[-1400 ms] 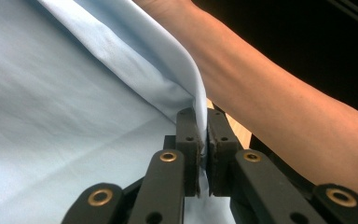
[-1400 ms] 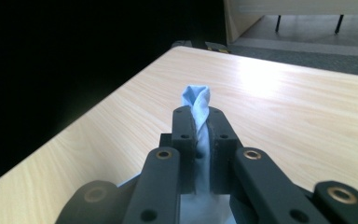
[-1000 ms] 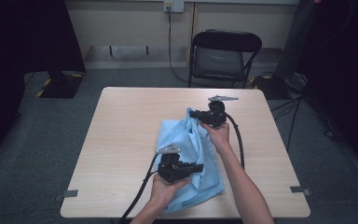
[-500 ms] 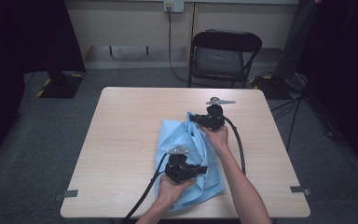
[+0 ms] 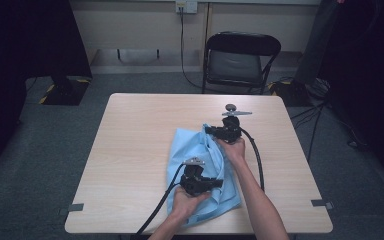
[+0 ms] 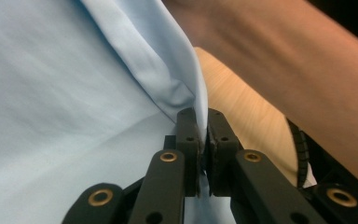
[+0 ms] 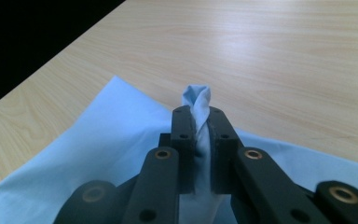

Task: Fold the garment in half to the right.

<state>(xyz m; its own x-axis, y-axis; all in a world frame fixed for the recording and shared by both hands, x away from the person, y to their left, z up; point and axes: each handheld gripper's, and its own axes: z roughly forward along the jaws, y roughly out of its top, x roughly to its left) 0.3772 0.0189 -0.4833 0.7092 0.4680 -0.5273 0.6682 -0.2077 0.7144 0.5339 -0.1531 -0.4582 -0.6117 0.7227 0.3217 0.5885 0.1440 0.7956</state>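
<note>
Both forearms reach in from the near edge, left gripper (image 5: 220, 183) near, right gripper (image 5: 209, 131) farther, each with jaws clamped on pinched fabric.

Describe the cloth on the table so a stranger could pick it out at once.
Start at the light wooden table in front of the black folding chair. On its near right part lies a pale blue cloth, crumpled and partly folded. It is pinched by both the left gripper and the right gripper.
</note>
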